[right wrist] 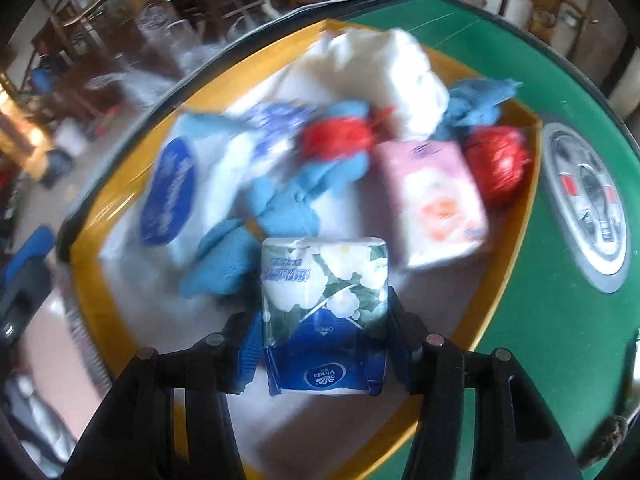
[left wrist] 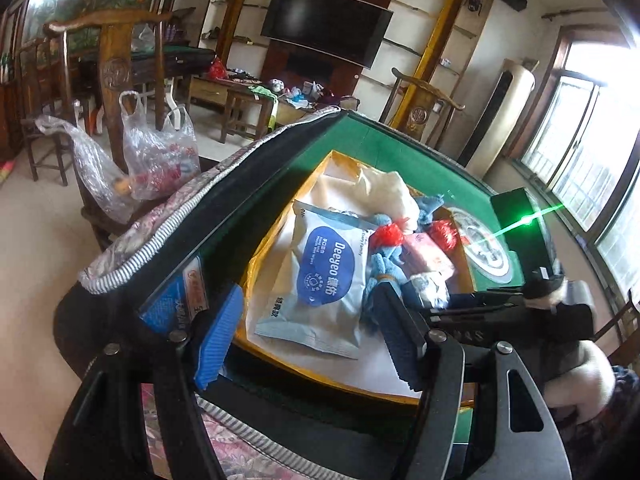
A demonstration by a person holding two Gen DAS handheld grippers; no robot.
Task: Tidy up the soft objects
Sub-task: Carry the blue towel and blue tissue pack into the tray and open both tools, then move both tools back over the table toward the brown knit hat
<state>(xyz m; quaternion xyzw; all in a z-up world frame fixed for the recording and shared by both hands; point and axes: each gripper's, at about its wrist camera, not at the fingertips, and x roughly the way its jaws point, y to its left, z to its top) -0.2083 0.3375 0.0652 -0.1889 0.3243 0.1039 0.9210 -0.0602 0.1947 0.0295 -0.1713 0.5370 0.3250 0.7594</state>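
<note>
Right gripper (right wrist: 322,354): both pads pressed on the sides of a small tissue pack (right wrist: 324,312), white with green leaves and a blue end; pack held upright above the near, bare white floor of the tray (right wrist: 516,280).

Left gripper (left wrist: 310,336): jaws apart; left finger (left wrist: 218,334) inside the mouth of a floral bag (left wrist: 160,232) with a striped, zippered rim; right finger (left wrist: 400,336) outside the bag, over the tray. Whether the pads pinched the bag's edge could not be told.

Tray: yellow-rimmed, white-lined, on a green table (right wrist: 540,360). Contents, crowded toward the far half:
- wet-wipes pack (left wrist: 320,272), blue oval label, left side, lying flat;
- blue cloth (right wrist: 272,216), centre, touching the wipes;
- pink tissue pack (right wrist: 434,204), right of centre;
- two red bundles (right wrist: 334,136), one at the right rim (right wrist: 496,164);
- white cloth (right wrist: 392,76), far end.

Open room: near strip of the tray floor; green felt to the right, up to a round grey panel (right wrist: 584,208).

Bag rim lay along the tray's left edge.
</note>
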